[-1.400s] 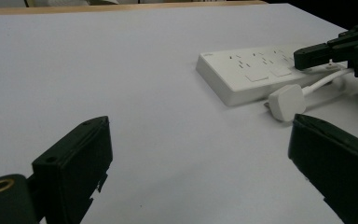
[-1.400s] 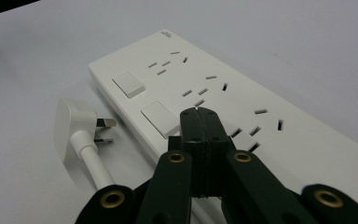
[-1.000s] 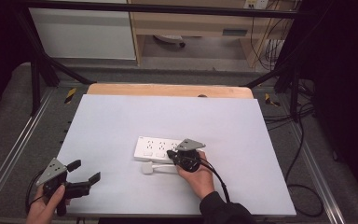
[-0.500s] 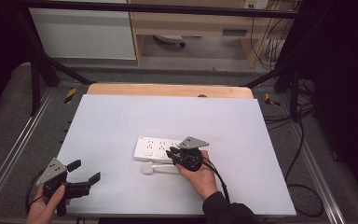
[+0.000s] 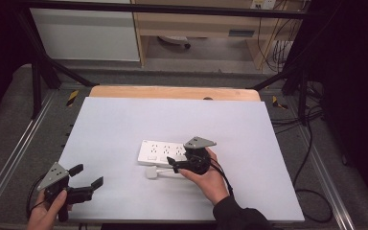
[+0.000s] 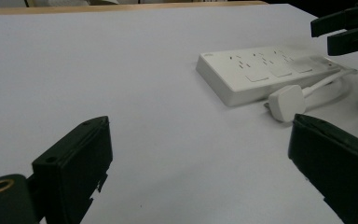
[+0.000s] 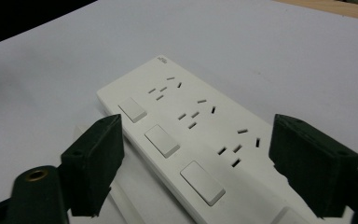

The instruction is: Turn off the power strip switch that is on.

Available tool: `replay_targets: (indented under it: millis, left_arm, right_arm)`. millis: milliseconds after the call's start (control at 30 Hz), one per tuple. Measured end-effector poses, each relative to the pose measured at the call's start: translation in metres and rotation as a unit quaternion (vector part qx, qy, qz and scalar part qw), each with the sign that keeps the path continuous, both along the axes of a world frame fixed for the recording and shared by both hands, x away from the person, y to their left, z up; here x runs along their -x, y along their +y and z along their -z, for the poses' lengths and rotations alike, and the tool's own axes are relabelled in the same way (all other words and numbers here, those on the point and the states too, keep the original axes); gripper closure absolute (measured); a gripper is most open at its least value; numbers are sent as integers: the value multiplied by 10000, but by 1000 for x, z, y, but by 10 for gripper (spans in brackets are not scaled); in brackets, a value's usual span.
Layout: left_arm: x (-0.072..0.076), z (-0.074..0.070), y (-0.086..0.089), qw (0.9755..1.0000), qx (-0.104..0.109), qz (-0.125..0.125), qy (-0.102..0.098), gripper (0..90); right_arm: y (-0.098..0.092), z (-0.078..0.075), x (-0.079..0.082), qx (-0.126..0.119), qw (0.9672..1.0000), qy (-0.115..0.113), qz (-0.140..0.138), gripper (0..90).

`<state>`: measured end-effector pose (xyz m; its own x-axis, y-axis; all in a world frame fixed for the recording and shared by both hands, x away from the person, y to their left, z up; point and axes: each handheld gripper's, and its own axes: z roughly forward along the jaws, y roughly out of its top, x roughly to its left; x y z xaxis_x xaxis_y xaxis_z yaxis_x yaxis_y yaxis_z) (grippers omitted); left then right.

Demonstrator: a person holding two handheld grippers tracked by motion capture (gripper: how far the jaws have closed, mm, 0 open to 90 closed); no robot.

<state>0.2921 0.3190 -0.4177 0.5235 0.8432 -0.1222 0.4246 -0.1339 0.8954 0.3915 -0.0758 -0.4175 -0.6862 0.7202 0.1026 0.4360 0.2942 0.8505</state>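
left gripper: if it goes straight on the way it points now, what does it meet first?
Probably the white plug lying in front of the power strip; it sits just inside the far jaw's line in the left gripper view. The left gripper stands open over bare table until then. Depth is unclear, so it might pass beside it.

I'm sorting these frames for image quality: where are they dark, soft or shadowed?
High view: evenly lit white table, near-black surroundings at both sides. Left gripper view: near jaws soft, power strip fairly sharp, a faint shadow beside its plug. Right gripper view: strip sharp, jaws slightly blurred, a dark corner top left.
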Motion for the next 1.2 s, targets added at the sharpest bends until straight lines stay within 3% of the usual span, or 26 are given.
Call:
replay_targets:
  millis: [133,300,1200]
  left_arm:
    - [0,0,0,10000,2,-3,1,62]
    - [0,0,0,10000,2,-2,3,62]
    - [0,0,0,10000,5,7,16,62]
  right_arm:
    - [-1,-3,-1,4,10000,37,18,83]
    - [-3,-7,-2,1,10000,18,-46,42]
    - [-49,-36,-1,-332,9977,-468,349,22]
